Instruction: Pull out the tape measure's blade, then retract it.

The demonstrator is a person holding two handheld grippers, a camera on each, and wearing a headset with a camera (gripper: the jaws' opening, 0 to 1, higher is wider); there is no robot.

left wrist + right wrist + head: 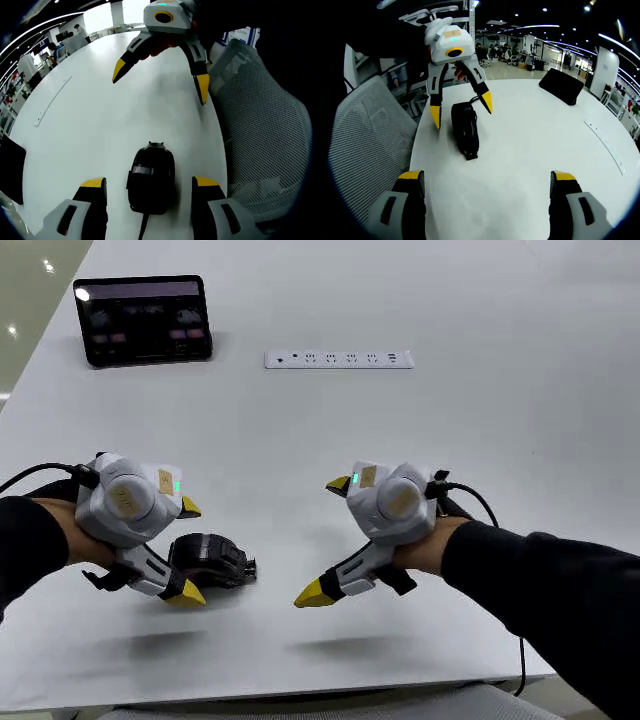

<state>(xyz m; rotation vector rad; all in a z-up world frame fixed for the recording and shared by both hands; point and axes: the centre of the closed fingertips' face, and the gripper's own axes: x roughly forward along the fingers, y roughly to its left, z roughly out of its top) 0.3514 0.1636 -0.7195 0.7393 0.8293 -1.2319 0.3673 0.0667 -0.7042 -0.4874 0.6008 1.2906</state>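
At the lower left of the head view, the tape measure (212, 560) lies on the counter (420, 430) between the spread jaws of the left gripper (188, 551), untouched. Close these jaws squarely on the case. The right gripper (324, 538), jaws also spread, stands well apart; bring it to the blade tip (470, 156).

Open white tabletop (300, 430) between left gripper (189, 551) and right gripper (324, 538); black propped tablet (143, 319) and white power strip (339, 359) lie far back.

Tape measure (212, 560) on table (450, 440) between jaws of left gripper (188, 550); power strip (339, 359) behind
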